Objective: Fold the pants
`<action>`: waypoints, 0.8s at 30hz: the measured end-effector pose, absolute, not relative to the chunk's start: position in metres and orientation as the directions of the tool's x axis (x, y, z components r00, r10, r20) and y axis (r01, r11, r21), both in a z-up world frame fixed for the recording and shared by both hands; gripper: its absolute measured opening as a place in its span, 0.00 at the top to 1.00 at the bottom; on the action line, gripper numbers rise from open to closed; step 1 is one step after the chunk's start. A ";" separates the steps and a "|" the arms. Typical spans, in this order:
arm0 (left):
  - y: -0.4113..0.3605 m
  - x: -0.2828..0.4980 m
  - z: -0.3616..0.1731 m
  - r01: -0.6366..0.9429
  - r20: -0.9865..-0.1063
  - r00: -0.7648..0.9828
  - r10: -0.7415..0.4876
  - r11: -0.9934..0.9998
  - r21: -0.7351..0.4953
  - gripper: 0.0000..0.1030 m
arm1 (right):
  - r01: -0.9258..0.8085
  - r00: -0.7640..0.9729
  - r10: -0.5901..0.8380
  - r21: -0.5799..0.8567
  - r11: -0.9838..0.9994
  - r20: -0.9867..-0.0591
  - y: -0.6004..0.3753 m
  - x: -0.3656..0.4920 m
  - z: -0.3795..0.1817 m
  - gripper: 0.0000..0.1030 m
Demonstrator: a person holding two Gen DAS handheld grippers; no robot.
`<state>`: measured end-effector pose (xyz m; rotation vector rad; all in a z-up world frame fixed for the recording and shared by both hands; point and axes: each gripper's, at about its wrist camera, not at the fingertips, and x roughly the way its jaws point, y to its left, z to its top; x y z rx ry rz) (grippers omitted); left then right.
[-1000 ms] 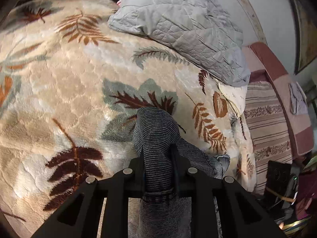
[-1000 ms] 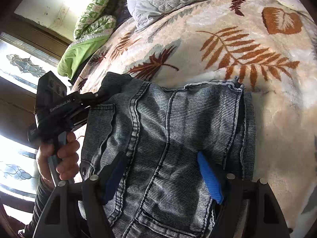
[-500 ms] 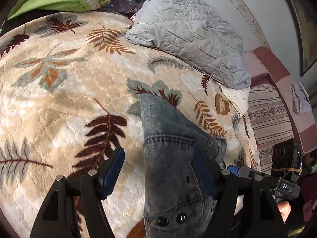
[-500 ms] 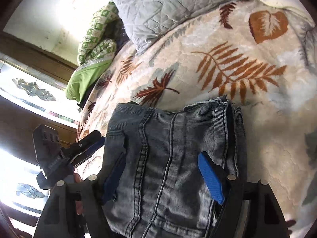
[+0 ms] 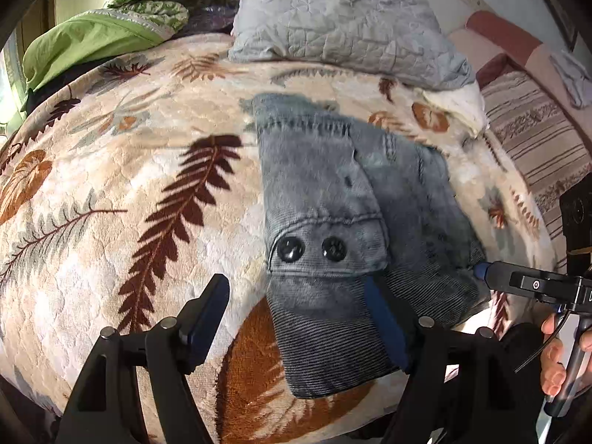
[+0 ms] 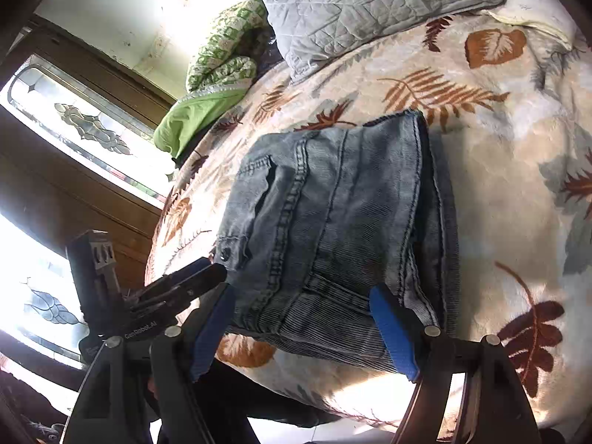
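The grey-blue denim pants (image 5: 333, 199) lie folded into a compact stack on the leaf-patterned blanket (image 5: 111, 203), near the bed's front edge. The waistband flap with two dark buttons (image 5: 310, 249) faces my left gripper. My left gripper (image 5: 296, 318) is open and empty, just in front of the stack's near left corner. My right gripper (image 6: 303, 325) is open and empty, at the stack's other near edge; the pants (image 6: 340, 222) fill the middle of its view. The left gripper shows in the right wrist view (image 6: 185, 288), and the right gripper shows in the left wrist view (image 5: 518, 281).
A grey quilted pillow (image 5: 344, 26) and a green bedcover (image 5: 96, 37) lie at the head of the bed. A striped sofa (image 5: 536, 140) stands to the right. A wooden window frame (image 6: 74, 148) stands to the left of the bed.
My left gripper let go of the pants, opened and pulled back toward the bed's edge. My right gripper also drew back. The pants now rest folded on the blanket.
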<state>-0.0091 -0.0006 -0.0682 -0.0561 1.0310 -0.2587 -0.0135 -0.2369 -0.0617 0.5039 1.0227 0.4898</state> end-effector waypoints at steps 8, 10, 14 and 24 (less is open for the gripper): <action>0.006 -0.014 -0.072 0.096 -0.839 0.505 -0.201 0.980 -0.176 0.20 | -0.086 0.487 0.628 0.682 0.726 -0.607 -0.269 -0.030 -0.074 0.24; 0.009 -0.015 -0.072 0.089 -0.838 0.510 -0.195 0.981 -0.174 0.20 | -0.095 0.492 0.647 0.703 0.705 -0.583 -0.270 -0.037 -0.069 0.24; 0.005 -0.014 -0.072 0.078 -0.841 0.509 -0.184 0.983 -0.168 0.18 | -0.081 0.431 0.640 0.679 0.730 -0.636 -0.262 -0.032 -0.089 0.24; 0.010 -0.011 -0.077 0.057 -0.842 0.505 -0.190 0.981 -0.187 0.11 | -0.081 0.433 0.596 0.630 0.773 -0.676 -0.254 -0.027 -0.086 0.21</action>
